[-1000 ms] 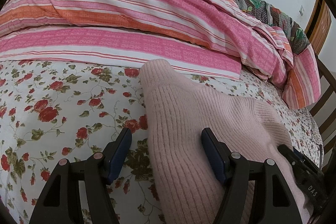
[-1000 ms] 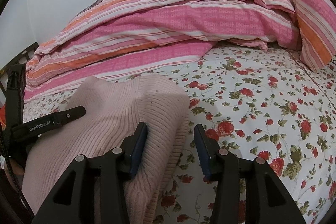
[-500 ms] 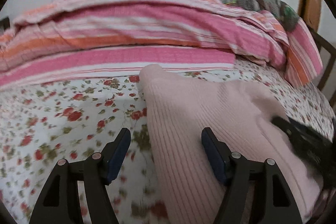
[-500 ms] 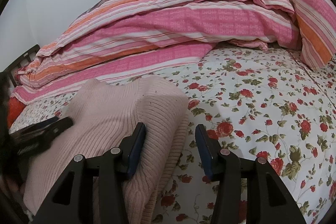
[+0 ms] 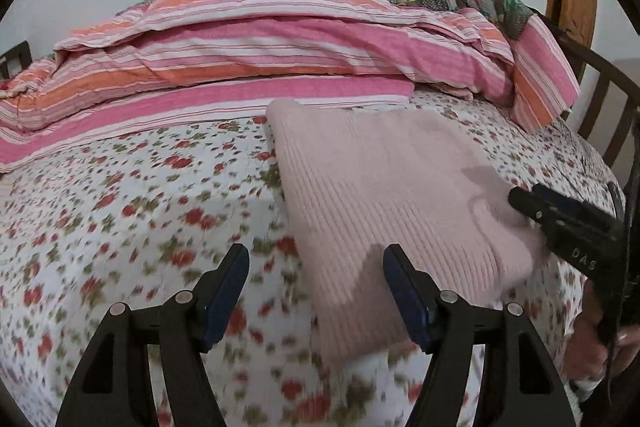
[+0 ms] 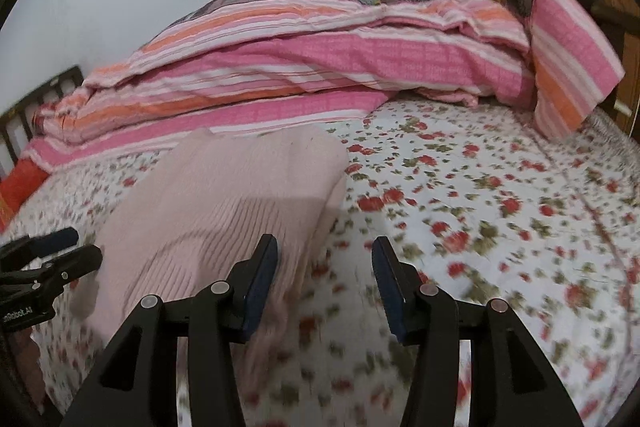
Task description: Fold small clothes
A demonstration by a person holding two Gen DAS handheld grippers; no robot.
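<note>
**Sweater sits between your two grippers, neither one on it**

Your pink knit sweater [image 5: 384,195] is lying folded on the floral bedsheet [image 5: 120,211], just in front of the striped duvet [image 5: 280,59] piled along the far side. It reads as a compact rectangle, ribs running from the far edge toward you, so I'd call the long axis near-to-far, slightly angled.

Left gripper [image 5: 316,291]: jaws apart, nothing between the pads. Its right-hand finger overlaps the sweater's near left corner in the left wrist view, but I can't tell if it touches the knit. The sweater lies ahead and to the right of this gripper.

Right gripper [image 6: 324,279]: jaws apart, only bedsheet in the gap. Its left-hand finger sits over the sweater's near right edge; contact not clear there either, the frame is blurred. The sweater lies ahead and to the left of it.

So you're flanking the bundle, one gripper per near corner, both tilted down at the bed. Neither is clearly nearer; both are about level with the near edge.

Judgement: the fold looks finished or close to it. If you want one more fold or a lift, each gripper only needs to shift inward toward its own corner. Watch the thick right-side layers, which may splay if you pinch only the top one.
</note>
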